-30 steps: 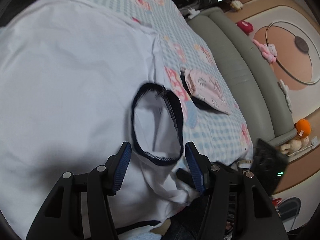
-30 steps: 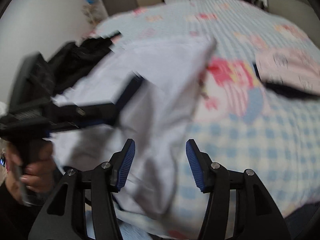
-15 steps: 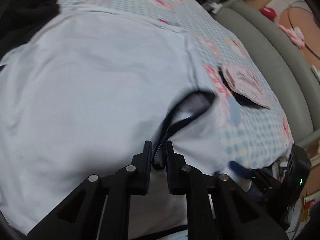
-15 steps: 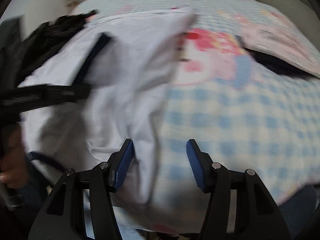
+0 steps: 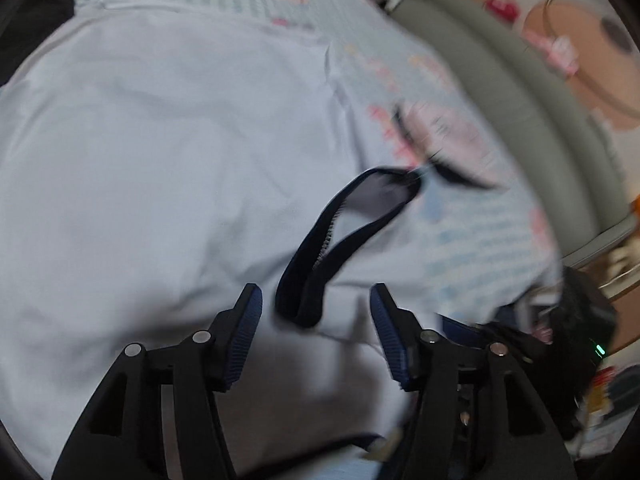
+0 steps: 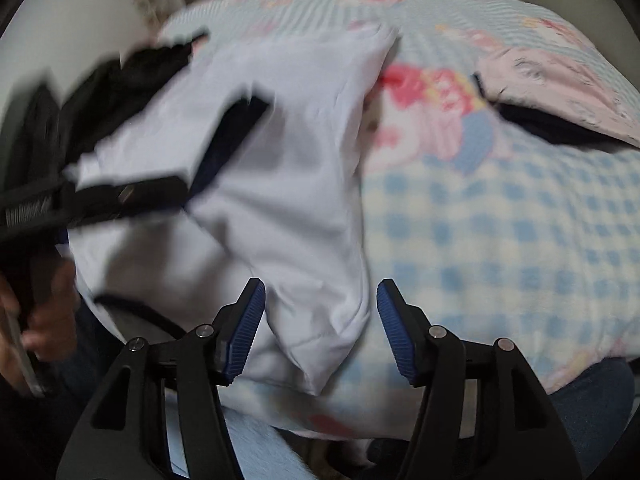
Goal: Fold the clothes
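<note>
**Both tools opening over the white T-shirt**

Your left tool (image 5: 316, 320) is opening, its pads clear of the navy collar (image 5: 320, 256) lying between them. Your right tool (image 6: 320, 320) is opening too, straddling a sleeve fold untouched. The white T-shirt (image 5: 152, 152) lies spread on the checked bedspread (image 6: 500, 248).

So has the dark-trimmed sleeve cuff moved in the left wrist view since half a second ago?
Yes. The sleeve cuff, then pinched, now lies free between the opening left gripper, still reaching toward the pink garment.

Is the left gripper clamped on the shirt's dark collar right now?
No. The left gripper is opening, and the collar lies loose between its pads, touching neither.
</note>
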